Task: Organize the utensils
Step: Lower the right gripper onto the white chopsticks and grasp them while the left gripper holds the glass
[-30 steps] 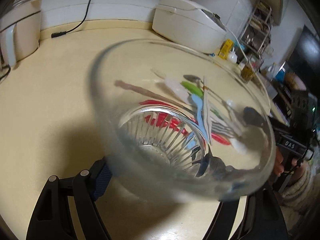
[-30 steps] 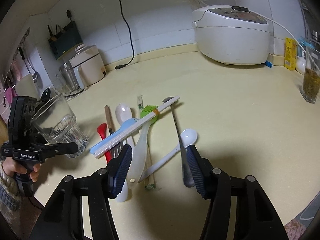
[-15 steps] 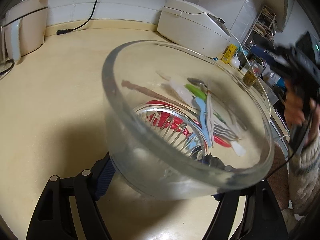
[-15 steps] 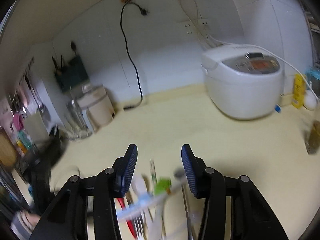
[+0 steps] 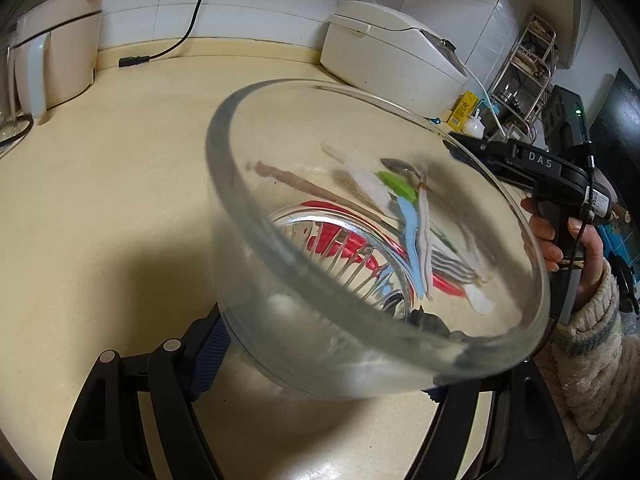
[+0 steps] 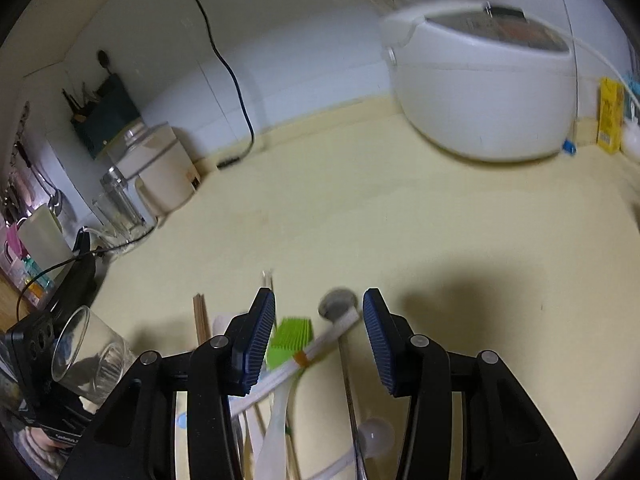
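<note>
The left gripper [image 5: 320, 364] has its jaws pinching a clear glass [image 5: 372, 240] by its ribbed lower wall, tilted so the mouth faces the left wrist camera and fills most of that view. In the right wrist view the same glass [image 6: 90, 356] shows at the lower left, leaning, with the black left gripper body behind it. The utensils [image 6: 304, 360] lie in a loose heap on the cream worktop [image 6: 400, 220], not in the glass; through the glass wall they appear distorted as red, blue, green and white streaks. The right gripper [image 6: 320, 344] hangs over the heap with its jaws spread and nothing pressed between the blue pads [image 6: 256, 340]. Between and just below the jaws lie a green silicone brush [image 6: 290, 338], a long white stick [image 6: 320, 340] with an orange band crossing it at a slant, and a metal spoon [image 6: 339, 303] whose bowl points away from the camera. A white spoon [image 6: 372, 432] lies nearer the lower edge, and wooden chopsticks [image 6: 202, 318] lie to the left of the jaws. In the left wrist view a hand [image 5: 576, 240] in a knit sleeve grips the right gripper's handle at the right edge. A white rice cooker [image 6: 480, 88] stands at the back of the worktop, and a cream kettle [image 5: 56, 40] stands at the far left.
</note>
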The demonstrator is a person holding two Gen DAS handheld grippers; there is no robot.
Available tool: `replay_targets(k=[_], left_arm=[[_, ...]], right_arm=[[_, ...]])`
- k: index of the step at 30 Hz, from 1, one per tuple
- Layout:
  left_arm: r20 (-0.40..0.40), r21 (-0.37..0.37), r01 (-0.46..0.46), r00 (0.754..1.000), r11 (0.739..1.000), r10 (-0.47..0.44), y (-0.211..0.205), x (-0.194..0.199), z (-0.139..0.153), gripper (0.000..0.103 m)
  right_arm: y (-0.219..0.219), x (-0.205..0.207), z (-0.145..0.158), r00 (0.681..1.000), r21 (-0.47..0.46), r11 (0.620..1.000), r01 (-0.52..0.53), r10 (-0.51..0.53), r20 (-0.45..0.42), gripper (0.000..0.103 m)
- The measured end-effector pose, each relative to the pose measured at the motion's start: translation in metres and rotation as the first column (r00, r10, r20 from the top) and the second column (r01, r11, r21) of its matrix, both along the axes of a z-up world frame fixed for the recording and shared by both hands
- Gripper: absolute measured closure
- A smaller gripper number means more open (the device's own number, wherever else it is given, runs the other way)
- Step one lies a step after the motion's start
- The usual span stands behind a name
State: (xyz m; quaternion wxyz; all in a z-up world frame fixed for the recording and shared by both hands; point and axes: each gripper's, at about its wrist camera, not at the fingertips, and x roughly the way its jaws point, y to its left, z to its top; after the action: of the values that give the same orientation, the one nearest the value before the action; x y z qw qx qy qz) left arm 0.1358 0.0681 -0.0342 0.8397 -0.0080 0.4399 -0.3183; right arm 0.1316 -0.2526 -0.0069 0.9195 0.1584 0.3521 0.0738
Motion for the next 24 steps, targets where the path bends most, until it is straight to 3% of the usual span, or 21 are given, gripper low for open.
replay_targets(k=[6,12,17,24], left_arm=[[0.001,0.002,0.001,1.000,1.000,-0.001,0.000,0.000,0.000,0.023],[0.000,0.001,0.001,1.000,1.000,-0.001,0.001,0.000,0.000,0.023],[0.004,0.010,0.001,1.000,1.000,-0.001,0.000,0.001,0.000,0.023],[0.000,0.002,0.001,1.000,1.000,-0.001,-0.001,0.001,0.000,0.023]], right_arm=[[-0.027,0.008,-0.026,0.988,0.190,0.981,0.030,0.000,-0.152,0.057],[-0.026,0.010,-0.033,0.985,0.252,0.968,0.014,0.031,-0.172,0.057],[-0.026,0.007,-0.023,0.990,0.296,0.955,0.004,0.037,-0.133,0.057],[-0.016,0.016,-0.041,0.969,0.323,0.946,0.007,0.074,-0.236,0.058]])
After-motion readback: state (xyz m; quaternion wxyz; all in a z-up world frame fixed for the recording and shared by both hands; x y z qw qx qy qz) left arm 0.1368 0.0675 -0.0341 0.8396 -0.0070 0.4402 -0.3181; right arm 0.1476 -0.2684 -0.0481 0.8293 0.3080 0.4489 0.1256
